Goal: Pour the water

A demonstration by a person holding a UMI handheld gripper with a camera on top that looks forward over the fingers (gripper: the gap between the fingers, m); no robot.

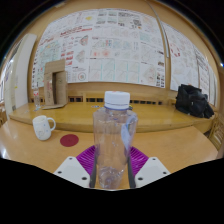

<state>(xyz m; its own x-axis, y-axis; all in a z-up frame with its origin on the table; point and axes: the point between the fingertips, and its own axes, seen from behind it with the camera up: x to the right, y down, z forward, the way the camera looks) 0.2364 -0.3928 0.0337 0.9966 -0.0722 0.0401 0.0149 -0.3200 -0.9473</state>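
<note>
A clear plastic water bottle point(113, 138) with a white cap stands upright between my fingers, and my gripper point(112, 172) is shut on the bottle's lower body. Both magenta pads point(86, 158) press against its sides. The bottle is held above the wooden table point(170, 145). A white mug point(43, 126) with a handle sits on the table to the left, beyond the fingers. A dark red round coaster point(69, 140) lies between the mug and the bottle.
A tall clear glass point(39, 101) stands on the raised wooden ledge at the back left, beside a cardboard box point(54, 88). A black bag point(194, 101) lies at the right on the ledge. Printed sheets cover the wall point(110, 45) behind.
</note>
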